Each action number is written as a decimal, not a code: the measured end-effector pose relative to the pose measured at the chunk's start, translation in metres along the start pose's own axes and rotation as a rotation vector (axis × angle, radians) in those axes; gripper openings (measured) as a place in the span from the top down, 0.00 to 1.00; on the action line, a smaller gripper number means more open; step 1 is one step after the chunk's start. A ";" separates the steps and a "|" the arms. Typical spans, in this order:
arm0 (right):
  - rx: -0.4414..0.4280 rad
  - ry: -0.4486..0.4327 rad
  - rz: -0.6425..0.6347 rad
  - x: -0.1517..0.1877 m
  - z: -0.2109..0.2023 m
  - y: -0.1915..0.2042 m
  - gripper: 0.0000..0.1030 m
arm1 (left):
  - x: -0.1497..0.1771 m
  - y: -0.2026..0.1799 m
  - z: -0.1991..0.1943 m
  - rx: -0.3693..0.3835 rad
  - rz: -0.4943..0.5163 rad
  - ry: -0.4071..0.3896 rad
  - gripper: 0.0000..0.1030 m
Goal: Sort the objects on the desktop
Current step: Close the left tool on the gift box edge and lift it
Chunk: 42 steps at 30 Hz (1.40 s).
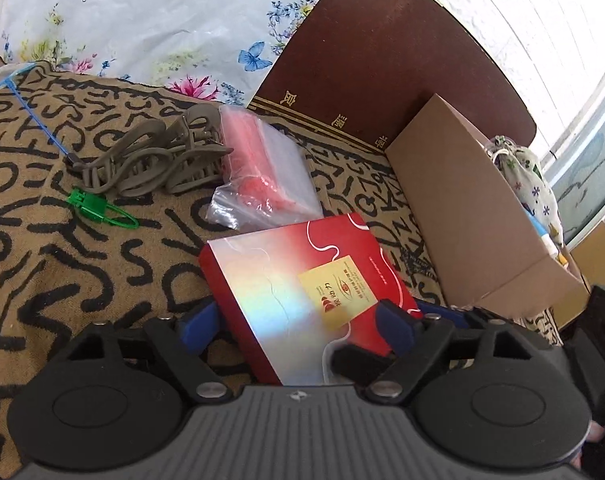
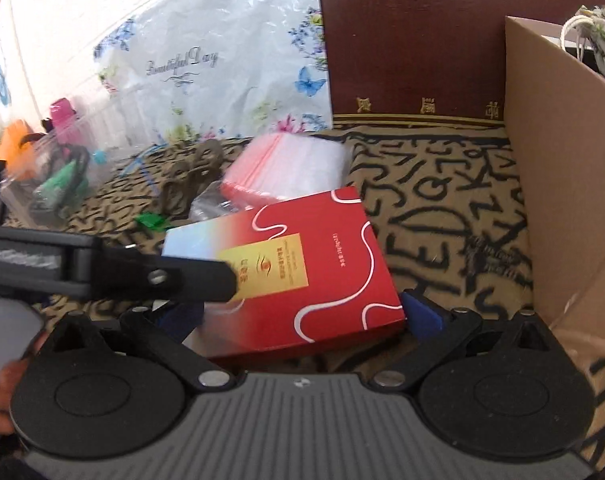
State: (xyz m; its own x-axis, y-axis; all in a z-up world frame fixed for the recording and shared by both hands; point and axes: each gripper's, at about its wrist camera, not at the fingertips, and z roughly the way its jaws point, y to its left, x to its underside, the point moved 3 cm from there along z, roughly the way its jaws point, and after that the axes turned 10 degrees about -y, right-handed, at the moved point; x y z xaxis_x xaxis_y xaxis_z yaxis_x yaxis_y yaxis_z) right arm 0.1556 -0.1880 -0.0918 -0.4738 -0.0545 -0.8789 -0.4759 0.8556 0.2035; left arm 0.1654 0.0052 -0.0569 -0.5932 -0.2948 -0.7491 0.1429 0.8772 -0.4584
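A flat red box with a gold label (image 1: 302, 280) (image 2: 302, 264) lies tilted on the letter-patterned cloth. My left gripper (image 1: 298, 320) is shut on the red box, one blue pad on each side of it. My right gripper (image 2: 302, 316) also has the box between its blue pads; the left one is hidden behind the left gripper's finger (image 2: 174, 276), which crosses in front. A brown hair claw (image 1: 154, 160), a green clip (image 1: 98, 206) and a plastic bag of red-edged pouches (image 1: 258, 172) lie beyond the box.
An open cardboard box (image 1: 470, 216) (image 2: 562, 168) stands to the right, with a floral pouch (image 1: 530, 176) in it. A dark brown case (image 1: 382, 52) stands behind. A floral plastic bag (image 1: 162, 20) is at the back, and a clear bin of small items (image 2: 50, 168) at far left.
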 end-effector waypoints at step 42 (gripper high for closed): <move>0.046 0.064 -0.269 0.051 -0.065 0.053 0.33 | 0.048 -0.024 -0.054 -0.093 0.184 0.027 0.33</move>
State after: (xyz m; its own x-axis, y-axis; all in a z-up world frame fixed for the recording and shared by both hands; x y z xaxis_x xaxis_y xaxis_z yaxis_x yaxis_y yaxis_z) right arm 0.0576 -0.1789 -0.0974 -0.3818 -0.3138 -0.8694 -0.5578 0.8282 -0.0540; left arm 0.0913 -0.0097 -0.0559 -0.5853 -0.1173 -0.8023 0.1779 0.9468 -0.2682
